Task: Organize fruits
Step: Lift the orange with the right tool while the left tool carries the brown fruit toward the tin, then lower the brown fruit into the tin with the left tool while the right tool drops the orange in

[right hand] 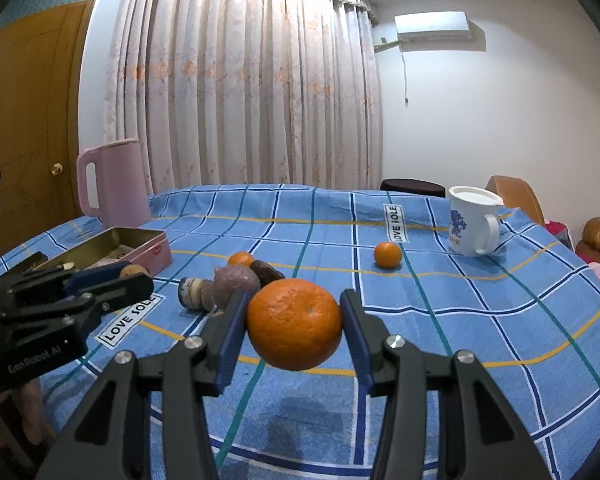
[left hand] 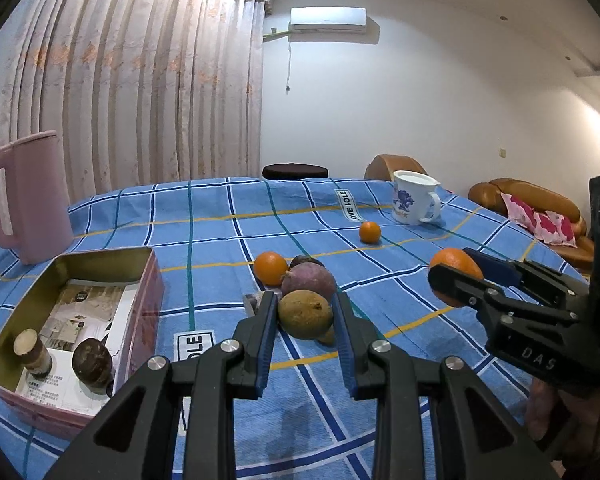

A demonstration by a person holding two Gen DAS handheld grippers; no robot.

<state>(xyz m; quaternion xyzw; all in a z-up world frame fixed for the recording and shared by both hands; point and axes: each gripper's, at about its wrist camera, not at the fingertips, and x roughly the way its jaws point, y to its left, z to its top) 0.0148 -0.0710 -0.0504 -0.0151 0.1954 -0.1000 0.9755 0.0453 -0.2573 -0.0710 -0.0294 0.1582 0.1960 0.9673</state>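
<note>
Right gripper (right hand: 294,334) clamped on a large orange (right hand: 295,324), lifted above the blue checked cloth (right hand: 480,320). Left gripper (left hand: 305,314) closed around a brownish-green fruit (left hand: 305,314) near the fruit pile, right of the pink tin (left hand: 140,312)

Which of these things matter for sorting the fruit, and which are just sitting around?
Job:
held orange
brown fruit
purple fruit
loose oranges
tin
right gripper
left gripper

Lying about:
pink jug
mug
tablecloth
</note>
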